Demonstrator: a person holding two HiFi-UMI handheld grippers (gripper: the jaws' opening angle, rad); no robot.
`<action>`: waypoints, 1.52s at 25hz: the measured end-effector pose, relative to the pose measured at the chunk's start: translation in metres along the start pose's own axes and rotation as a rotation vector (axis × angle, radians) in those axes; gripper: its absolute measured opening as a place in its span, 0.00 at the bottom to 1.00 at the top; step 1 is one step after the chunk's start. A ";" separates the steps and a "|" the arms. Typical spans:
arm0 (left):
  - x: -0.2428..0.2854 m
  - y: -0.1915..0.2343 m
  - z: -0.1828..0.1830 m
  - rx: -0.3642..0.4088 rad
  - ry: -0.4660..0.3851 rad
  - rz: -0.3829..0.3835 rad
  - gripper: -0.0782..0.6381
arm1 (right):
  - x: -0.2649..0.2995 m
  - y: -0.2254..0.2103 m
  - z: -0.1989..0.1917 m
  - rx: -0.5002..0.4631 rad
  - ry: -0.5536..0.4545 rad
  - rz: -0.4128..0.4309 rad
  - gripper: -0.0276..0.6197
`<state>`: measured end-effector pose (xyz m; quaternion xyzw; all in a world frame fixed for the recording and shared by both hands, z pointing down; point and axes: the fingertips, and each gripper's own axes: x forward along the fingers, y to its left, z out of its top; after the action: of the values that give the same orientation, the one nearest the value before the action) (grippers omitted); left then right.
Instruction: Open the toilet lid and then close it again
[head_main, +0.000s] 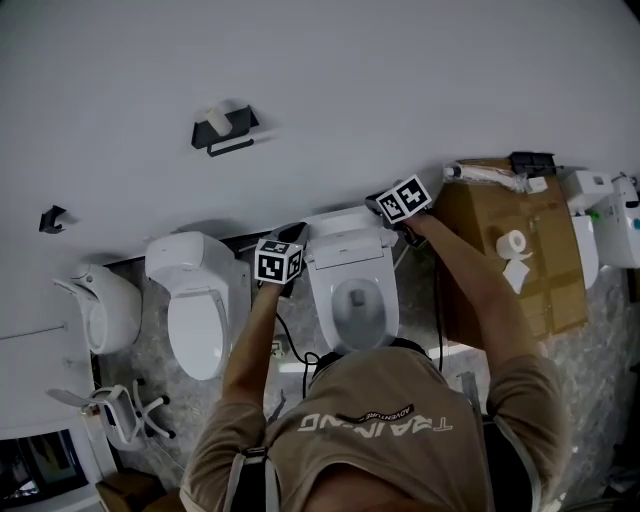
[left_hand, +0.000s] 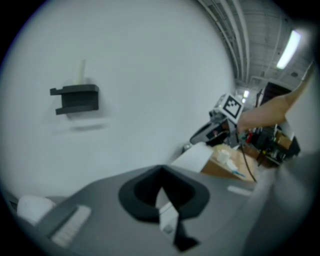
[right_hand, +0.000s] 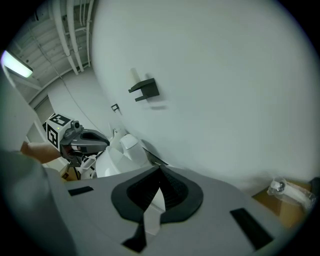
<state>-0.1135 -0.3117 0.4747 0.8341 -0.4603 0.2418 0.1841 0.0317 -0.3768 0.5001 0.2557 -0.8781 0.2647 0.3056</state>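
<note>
The toilet (head_main: 352, 330) stands against the far wall with its bowl reaching toward the person, long axis running far to near. The toilet lid (head_main: 345, 242) is raised and stands upright by the wall. Its free edge is on top and runs left to right. Below it the seat (head_main: 325, 312) lies flat around the open bowl.

The left gripper (head_main: 298, 238) is at the lid's top left corner and the right gripper (head_main: 385, 218) at its top right corner. In the head view the jaws themselves are too small to read.

The left gripper view shows what the head view cannot. The left gripper (left_hand: 161, 186) has its jaws drawn narrow on a thin white slab, the edge of the lid (left_hand: 167, 214). The lid's edge runs on rightward to the right gripper (left_hand: 220, 127). Beyond that lies a cardboard box (left_hand: 222, 169).

In the right gripper view the right gripper (right_hand: 159, 189) likewise pinches the white lid edge (right_hand: 150, 216) between close-set jaws. The left gripper (right_hand: 82, 141) is at the left, with a neighbouring white toilet (right_hand: 120, 150) behind it.

Only the head view shows that second toilet (head_main: 200, 305) with its lid down, a third white fixture (head_main: 105, 310) farther left, and a paper roll (head_main: 513, 242) on the cardboard box (head_main: 540, 290). A black wall holder (head_main: 225, 130) hangs above the toilets. It also shows in the left gripper view (left_hand: 75, 97) and the right gripper view (right_hand: 145, 89).
</note>
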 end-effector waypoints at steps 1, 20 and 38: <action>-0.005 -0.005 -0.005 -0.005 0.000 -0.014 0.11 | -0.002 0.005 -0.006 0.002 0.001 0.004 0.06; -0.066 -0.097 -0.118 -0.095 0.072 -0.136 0.11 | -0.034 0.099 -0.141 -0.084 0.076 0.030 0.06; -0.089 -0.164 -0.237 -0.158 0.320 -0.267 0.11 | -0.017 0.163 -0.272 -0.114 0.257 0.012 0.06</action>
<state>-0.0698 -0.0422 0.6034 0.8217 -0.3283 0.3076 0.3500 0.0533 -0.0843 0.6215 0.1969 -0.8470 0.2465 0.4279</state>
